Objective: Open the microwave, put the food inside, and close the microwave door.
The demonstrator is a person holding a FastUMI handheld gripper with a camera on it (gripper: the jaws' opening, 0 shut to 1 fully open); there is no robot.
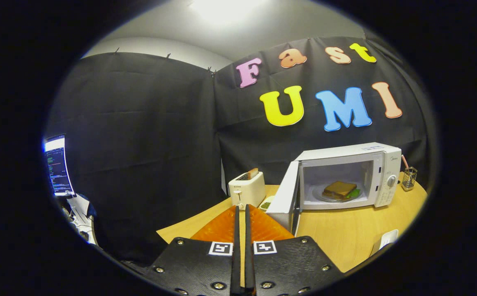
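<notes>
Item: tool (241, 209). Two long, thin, flat fingers, nearly closed with only a narrow slit between them, holding nothing. The wide plates at their base are textured, studded with round screws, and each carries a small square printed marker. The fingertips reach toward 12 o'clock, ending just short of the toaster.

Item: microwave (380, 174). Box-shaped, smooth glossy casing, rounded corners, at about 2 o'clock from the fingertips, standing on the counter (345, 234). Control strip with a round knob on its right side. Its door (284, 193) stands swung wide open on the left hinge, a flat slab seen almost edge-on, its lower corner near the orange mat.

Item: food. A sandwich (339, 190), flat square brown bread with a ruffled green leaf showing at one edge, lying on a round pale plate inside the cavity.

Stage, as judged: the opening and loading look done; closing the door is the step in hand. The next move calls for carrying the tool around to the outer face of the door, at roughly 1 o'clock from the fingertips, and pushing it in an arc toward the cavity until it latches. The closed fingers suit a push with no grasp needed.

Item: toaster (246, 190). Small, rounded, smooth casing, a slice standing in its slot, at 12 o'clock beyond the fingertips.

Item: mat (267, 228). Orange, ribbed, glossy, lying under the fingers.

Item: counter. Pale wood-grain, matte, curved edge.

Item: wire-mesh holder (409, 177). At 3 o'clock of the microwave.
</notes>
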